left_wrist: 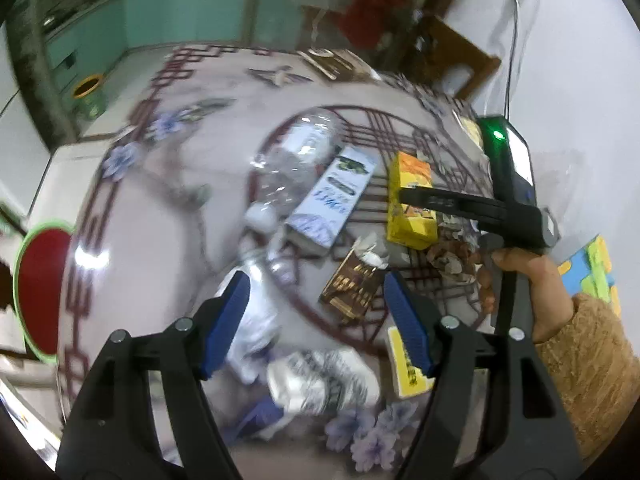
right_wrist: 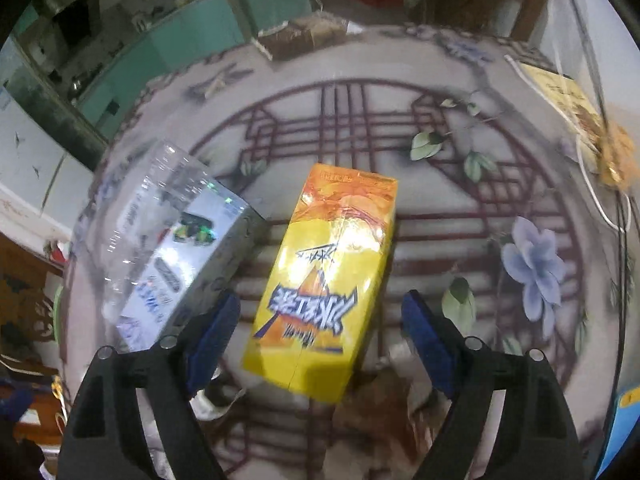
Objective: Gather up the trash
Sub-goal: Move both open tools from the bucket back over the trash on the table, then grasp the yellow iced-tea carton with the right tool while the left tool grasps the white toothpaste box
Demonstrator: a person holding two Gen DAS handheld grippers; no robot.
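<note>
Left wrist view: the left tool (left_wrist: 316, 312) hangs over a round desk (left_wrist: 132, 248) with a red lattice and flower pattern, its blue pads spread wide with nothing pressed between them. Under and between the pads lies a heap of trash. A clear plastic bottle (left_wrist: 296, 160) lies far of centre, with a white and blue box (left_wrist: 334, 200) just to its right and touching it. A brown packet (left_wrist: 354, 286) lies near the right pad, and crumpled white wrappers (left_wrist: 320, 376) sit nearest the camera. A small yellow pack (left_wrist: 408, 364) lies just behind the right pad. To the right, a hand (left_wrist: 520, 292) in a tan sleeve holds the right tool (left_wrist: 404, 196), whose black finger reaches over a yellow carton (left_wrist: 412, 184). Brown scraps (left_wrist: 452, 256) lie beside that carton. A red stool (left_wrist: 44, 292) stands at the left edge, off the desk.

Right wrist view: the right tool (right_wrist: 320, 316) points down at the desk, pads wide apart. The yellow carton (right_wrist: 328, 272) lies flat between them, clear of both pads. The white and blue box (right_wrist: 172, 256) lies to its left under the clear bottle (right_wrist: 160, 184). A painted blue flower (right_wrist: 532, 260) shows at the right.
</note>
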